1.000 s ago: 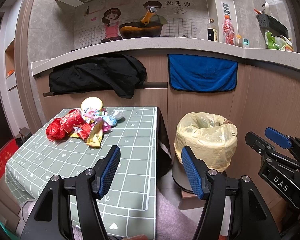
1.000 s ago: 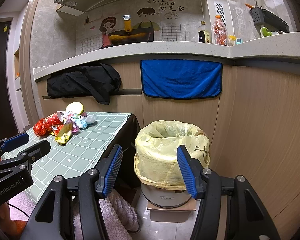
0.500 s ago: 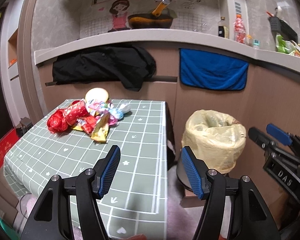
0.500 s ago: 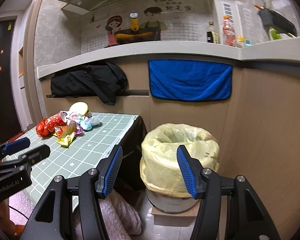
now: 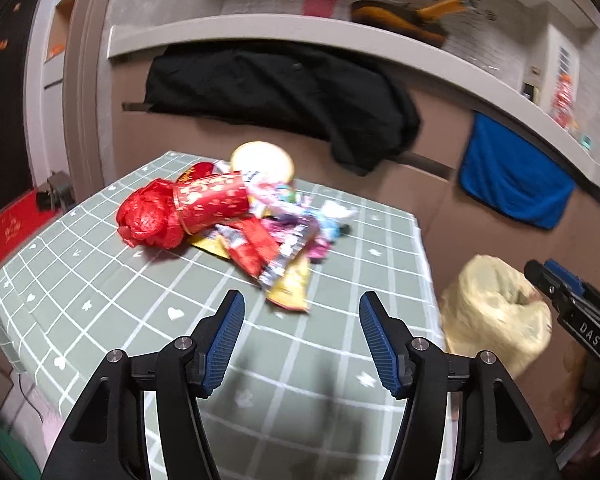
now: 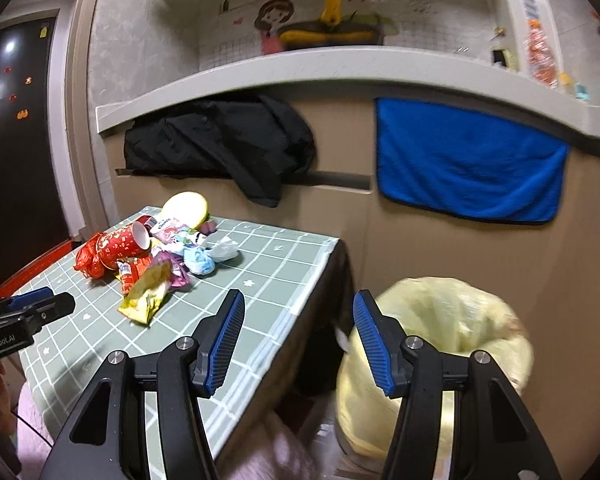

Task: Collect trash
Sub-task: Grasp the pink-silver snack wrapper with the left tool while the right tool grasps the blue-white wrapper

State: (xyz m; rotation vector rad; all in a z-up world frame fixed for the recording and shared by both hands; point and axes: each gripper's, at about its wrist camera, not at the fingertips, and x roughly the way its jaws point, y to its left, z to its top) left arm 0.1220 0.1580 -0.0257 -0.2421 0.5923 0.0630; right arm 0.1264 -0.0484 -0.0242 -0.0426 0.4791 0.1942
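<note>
Closing in on the trash pile (image 5: 235,216), centre-left of the left wrist view, on the green checked table (image 5: 99,280). Left gripper (image 5: 300,336) released, jaws having just narrowed a little, nothing between them; aimed at the near end of the heap, where a yellow wrapper (image 5: 289,290) lies closest. Right gripper (image 6: 295,334) released too and empty, hanging over the table's right edge with the bin (image 6: 440,320) (yellow liner, lower right of the right wrist view) just past its right finger.

Risks, judged from here:
- Heap loosely stacked: red cup (image 5: 209,200) lying on its side on crumpled red foil (image 5: 147,220), wrappers overlapping. Pinching one piece likely to drag or scatter the neighbours, perhaps off the table's far edge.
- Thin, flat wrappers: fingers may slide over them or nip the tablecloth instead, pulling the whole cloth and everything on it.
- Cup free to roll if nudged.
- Both views blurred, so exact gap to the pile hard to tell; coming in too fast could plough through the heap.
- Liner rim slack and folded inward: light wrappers could land on the rim or floor.
</note>
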